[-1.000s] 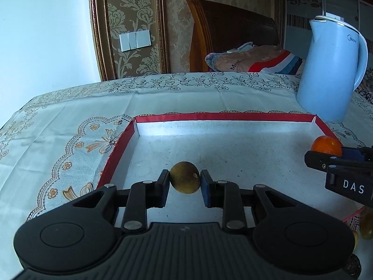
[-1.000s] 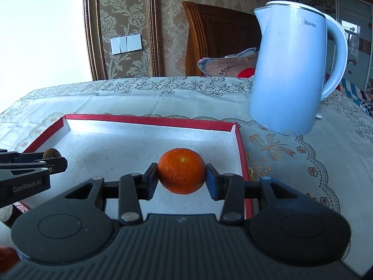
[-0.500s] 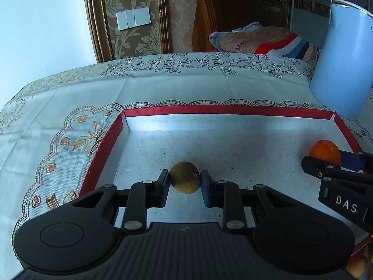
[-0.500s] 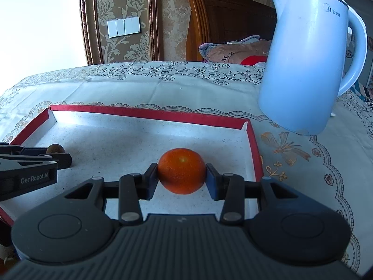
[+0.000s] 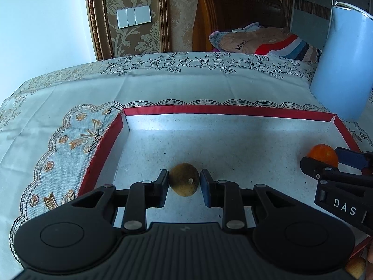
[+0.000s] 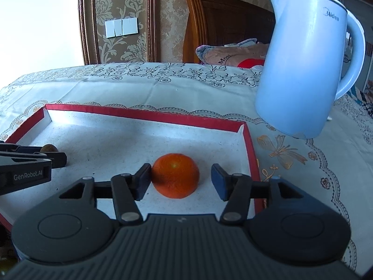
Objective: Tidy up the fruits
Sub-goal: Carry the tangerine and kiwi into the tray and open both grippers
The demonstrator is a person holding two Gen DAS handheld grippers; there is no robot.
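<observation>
A shallow tray with a red rim (image 5: 209, 110) and a white floor lies on the tablecloth. My left gripper (image 5: 184, 183) is shut on a small brown round fruit (image 5: 184, 177), low over the tray's near left part. In the right wrist view that fruit (image 6: 49, 148) peeks out behind the left gripper (image 6: 46, 157). An orange (image 6: 175, 175) rests on the tray floor near the right rim (image 6: 250, 149). My right gripper (image 6: 181, 177) straddles it and its jaws are opening: the left pad still touches the orange, the right pad stands clear. The left wrist view shows the orange (image 5: 322, 155) too.
A pale blue kettle (image 6: 303, 81) stands on the cloth just beyond the tray's far right corner. Another small fruit (image 5: 355, 267) lies outside the tray at the near right. A wooden chair with a folded blanket (image 5: 256, 39) is behind the table.
The right gripper's jaws have spread and its right pad has come off the orange. Both grippers moved a little forward over the tray, then kept still. The left stays shut on the brown fruit.
</observation>
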